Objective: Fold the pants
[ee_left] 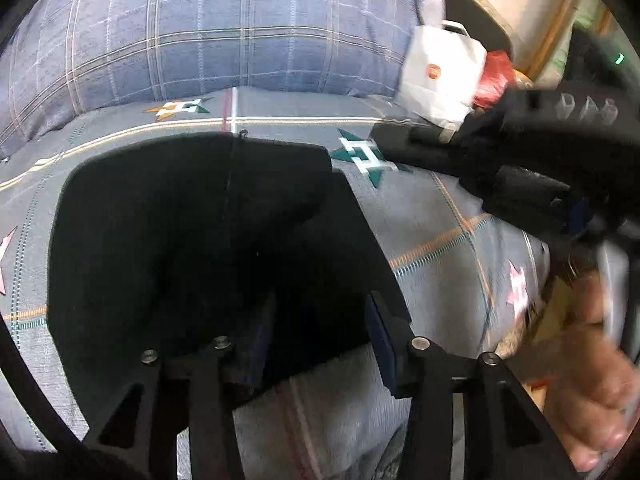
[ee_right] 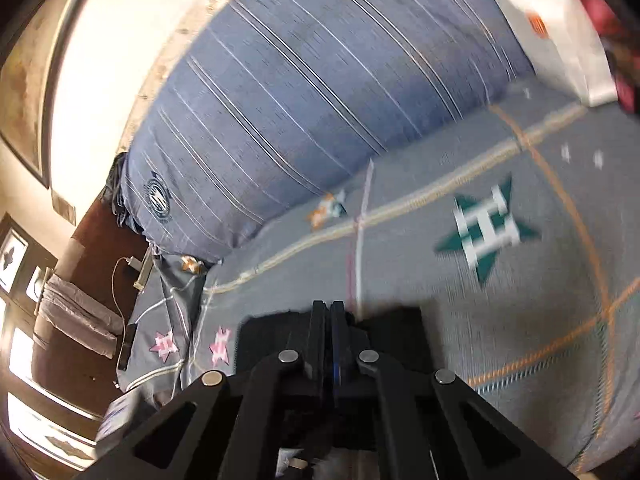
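The black pants [ee_left: 192, 232] lie folded on the grey patterned bedsheet [ee_left: 452, 216] in the left wrist view. My left gripper [ee_left: 316, 336] is open, its fingers spread over the near edge of the pants, nothing held. My right gripper [ee_left: 480, 160] reaches in from the right, above the sheet beside the pants. In the right wrist view, my right gripper [ee_right: 330, 320] is shut with its fingers pressed together, and a patch of black pants [ee_right: 392, 328] shows just behind the tips. Whether cloth is pinched is not visible.
A big blue plaid pillow [ee_left: 224, 28] lies across the far side of the bed. A white paper bag [ee_left: 440, 72] and something red [ee_left: 492, 80] sit at the far right. The bed's left edge, a charger cable [ee_right: 120, 268] and the floor show in the right wrist view.
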Tool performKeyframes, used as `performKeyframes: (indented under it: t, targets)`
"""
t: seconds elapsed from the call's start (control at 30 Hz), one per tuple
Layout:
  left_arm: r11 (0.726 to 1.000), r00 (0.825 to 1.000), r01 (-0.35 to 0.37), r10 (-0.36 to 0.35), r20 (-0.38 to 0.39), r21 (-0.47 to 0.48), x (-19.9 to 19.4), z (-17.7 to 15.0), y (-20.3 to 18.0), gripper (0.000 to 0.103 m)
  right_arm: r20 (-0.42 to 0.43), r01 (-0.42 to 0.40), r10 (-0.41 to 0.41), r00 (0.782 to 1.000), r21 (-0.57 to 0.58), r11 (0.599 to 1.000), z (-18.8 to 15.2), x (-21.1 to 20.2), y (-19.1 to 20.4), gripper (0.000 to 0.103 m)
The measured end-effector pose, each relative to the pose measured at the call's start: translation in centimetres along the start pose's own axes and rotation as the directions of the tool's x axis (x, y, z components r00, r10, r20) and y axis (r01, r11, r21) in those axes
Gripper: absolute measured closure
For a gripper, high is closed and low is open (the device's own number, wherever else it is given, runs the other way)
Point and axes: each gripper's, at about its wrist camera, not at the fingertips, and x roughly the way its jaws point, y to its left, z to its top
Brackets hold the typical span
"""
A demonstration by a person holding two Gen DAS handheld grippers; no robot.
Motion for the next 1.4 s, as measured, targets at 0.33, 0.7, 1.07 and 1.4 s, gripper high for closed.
performKeyframes:
  t: [0.33,0.7,1.07,1.4]
  targets:
    - [0.993,0.981,0.01,0.014,0.193,-0.12,-10.2,-4.4,8.3,0.022,0.012,-0.055,0.056,0.998,-0.059,0.997,-7.2,-0.4,2.0,0.009]
    - [0.913,0.99,0.117,-0.077,0.115,-0.392,-6.2,-8.5,16.6,0.022,0.023,0.19,-0.189,0.982,-0.073,0.979,-7.9,1.3,3.4,0.091]
    - [0.932,0.989,0.137,-0.106,0.107,-0.337,-5.8,-8.3,14.6,0.022,0.012,0.263,-0.263,0.965,-0.104,0.959,-10.5,0.5,2.5,0.087]
    - [0.929,0.995,0.09,-0.073,0.062,-0.36,-4.4,-3.0,14.9,0.022,0.193,0.251,-0.219,0.957,-0.164,0.954,-6.8,-1.8,6.0,0.013]
